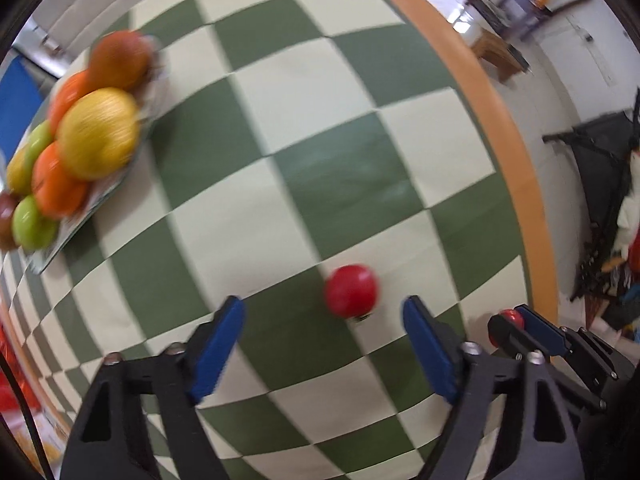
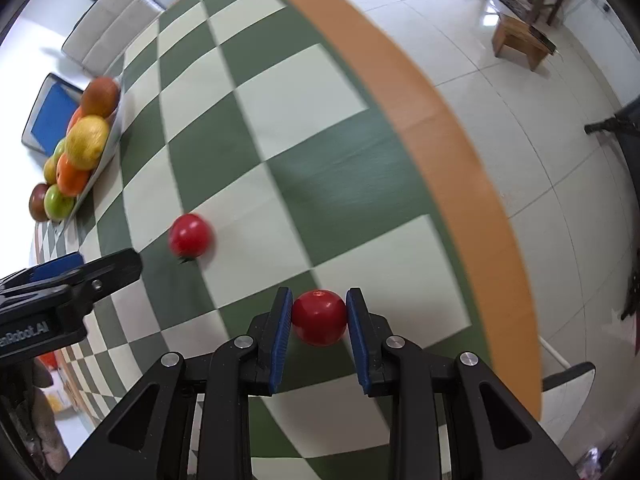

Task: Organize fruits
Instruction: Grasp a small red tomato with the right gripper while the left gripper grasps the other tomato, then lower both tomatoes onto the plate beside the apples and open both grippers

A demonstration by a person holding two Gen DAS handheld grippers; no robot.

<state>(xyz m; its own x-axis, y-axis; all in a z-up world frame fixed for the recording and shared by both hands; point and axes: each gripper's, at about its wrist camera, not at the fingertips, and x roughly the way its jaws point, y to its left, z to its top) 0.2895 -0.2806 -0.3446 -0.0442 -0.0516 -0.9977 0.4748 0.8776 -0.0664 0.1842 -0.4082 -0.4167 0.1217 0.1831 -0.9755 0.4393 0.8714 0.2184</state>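
My right gripper [image 2: 319, 312] is shut on a red tomato [image 2: 319, 317] and holds it above the checkered table; both also show in the left wrist view, the gripper [image 1: 520, 326] with the tomato [image 1: 512, 315] at the lower right. My left gripper [image 1: 324, 316] is open and empty, with a second red tomato [image 1: 351, 290] lying on the table just ahead between its fingers; this tomato also shows in the right wrist view [image 2: 189, 236]. A glass plate [image 1: 100, 196] piled with oranges, green apples and a yellow fruit [image 1: 98, 134] sits at the far left.
The green-and-cream checkered table [image 1: 320, 160] has an orange wooden rim [image 2: 440, 140] on the right, with tiled floor beyond. A grey chair [image 2: 108, 24] and a blue-seated chair [image 2: 52, 116] stand at the far side.
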